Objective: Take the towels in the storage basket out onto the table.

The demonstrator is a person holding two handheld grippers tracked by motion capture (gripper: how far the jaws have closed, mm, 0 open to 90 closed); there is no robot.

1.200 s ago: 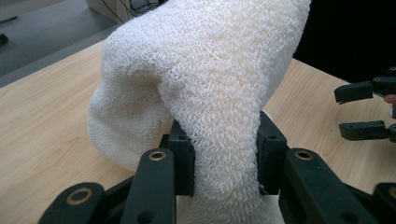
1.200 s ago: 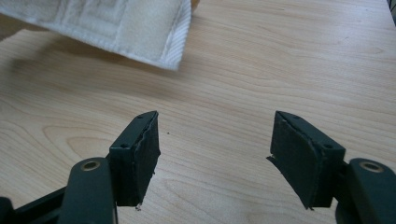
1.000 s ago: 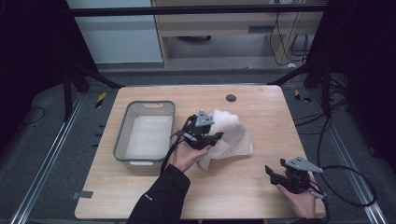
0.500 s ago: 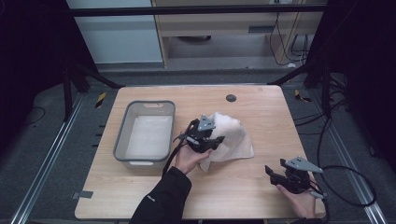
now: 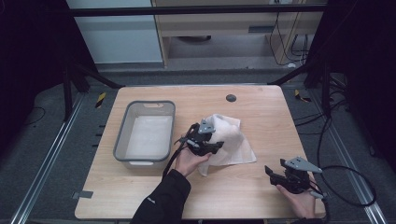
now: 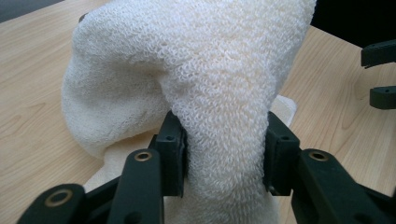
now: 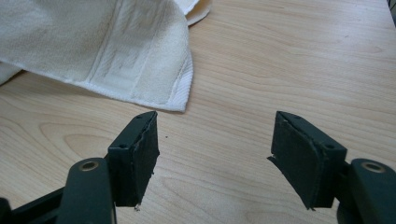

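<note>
Bare wooden table (image 5: 261, 100) lies open to the right of and behind the white towel (image 5: 233, 140), while a grey bin (image 5: 122, 135) blocks the left side.

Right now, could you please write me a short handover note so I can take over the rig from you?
Left gripper: shut on a bunched fold of the white towel, lifting that part off the wooden table.
Right gripper: open, holds nothing, low over the table near the towel's corner.
Things: the towel lies mid-table, partly raised; the grey bin stands to its left.
Done: towel grasped.
Left: probably moving the towel into the bin; it is not in there yet.
</note>
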